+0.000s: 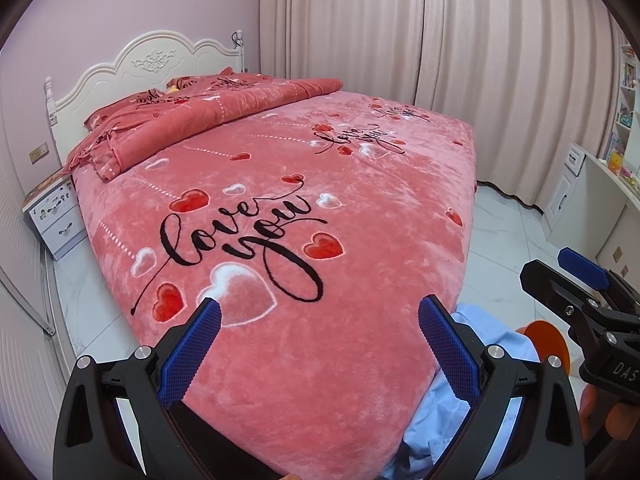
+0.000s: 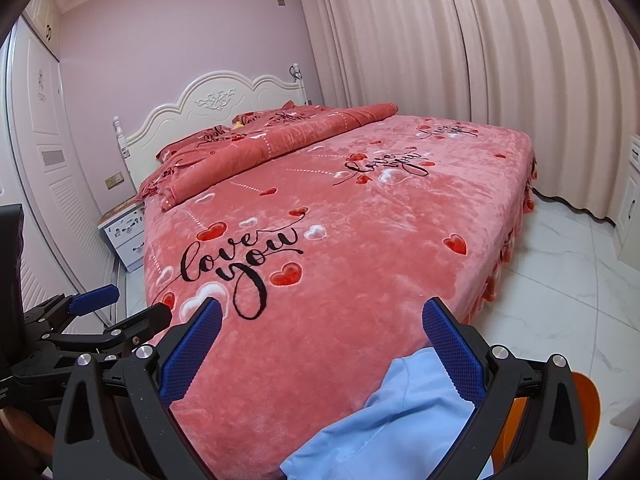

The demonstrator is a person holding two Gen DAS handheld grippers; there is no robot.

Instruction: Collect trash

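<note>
Across the centre of both wrist views spreads a pink plush bed cover printed with red hearts and "love you" script. The left gripper and the right gripper both hang over its near end, jaws spread wide and empty. No trash is discernible; a light blue garment lies at lower right.

Orange round object mostly hidden behind right claw; blue cloth cut by bottom edge.
</note>
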